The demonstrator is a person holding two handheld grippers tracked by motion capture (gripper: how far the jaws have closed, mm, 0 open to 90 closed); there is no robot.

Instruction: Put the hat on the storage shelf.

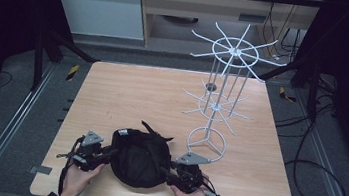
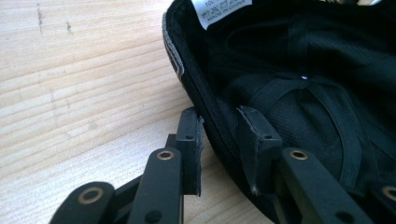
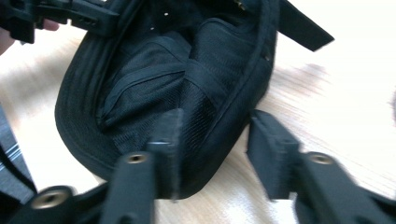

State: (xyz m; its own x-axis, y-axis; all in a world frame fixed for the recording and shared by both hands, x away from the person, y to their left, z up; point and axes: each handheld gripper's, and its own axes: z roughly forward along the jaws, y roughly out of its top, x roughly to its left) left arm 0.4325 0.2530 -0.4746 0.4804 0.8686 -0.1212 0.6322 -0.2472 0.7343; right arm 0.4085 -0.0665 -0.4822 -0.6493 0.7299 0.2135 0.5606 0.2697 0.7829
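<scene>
Hands at the bench's (image 1: 113, 90) 6 o'clock edge flank an upturned black cap (image 1: 139, 157). Best to seat each rim wall deep between the pads, then lift evenly toward the rack (image 1: 223, 94) at 1 o'clock. Left gripper (image 2: 223, 140) straddles the rim narrowly, barely touching; right gripper (image 3: 219, 154) straddles wider, one pad clear.
</scene>
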